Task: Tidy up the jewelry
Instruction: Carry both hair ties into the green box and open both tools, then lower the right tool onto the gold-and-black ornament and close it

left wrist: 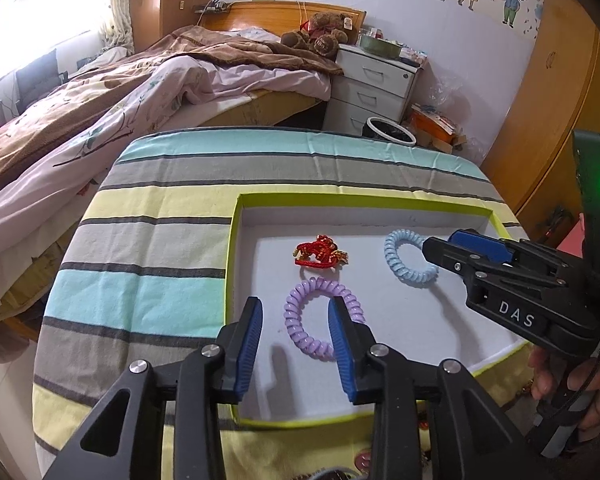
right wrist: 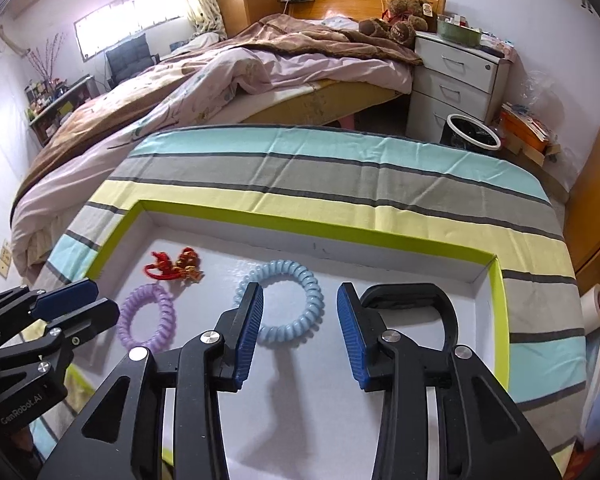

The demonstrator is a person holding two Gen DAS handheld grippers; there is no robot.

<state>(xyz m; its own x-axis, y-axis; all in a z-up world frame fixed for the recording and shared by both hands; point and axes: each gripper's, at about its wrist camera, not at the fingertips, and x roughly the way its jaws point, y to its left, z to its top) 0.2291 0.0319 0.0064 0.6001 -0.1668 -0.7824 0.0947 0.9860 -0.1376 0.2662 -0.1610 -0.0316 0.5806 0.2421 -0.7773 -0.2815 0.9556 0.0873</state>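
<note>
My left tool (left wrist: pixel 296 316) stands open astride the purple coil bracelet (left wrist: pixel 320 316); my right tool (right wrist: pixel 300 312), open, overlaps the blue coil bracelet (right wrist: pixel 296 304).

The cloth (left wrist: pixel 148 240) has stripes of turquoise, grey, pale yellow and cream, with thin dark lines between them. The tray (left wrist: pixel 236 264) has a lime-green rim and a white inside. In it lie a lilac coil (left wrist: pixel 300 320), a light blue coil (left wrist: pixel 396 264) and a red knot (left wrist: pixel 318 256) with small gold parts. The left gripper (left wrist: pixel 296 344) and the right gripper (right wrist: pixel 300 332) are black with blue pads. The teddy (left wrist: pixel 320 34) is brown. The drawers (left wrist: pixel 372 84) are white.
</note>
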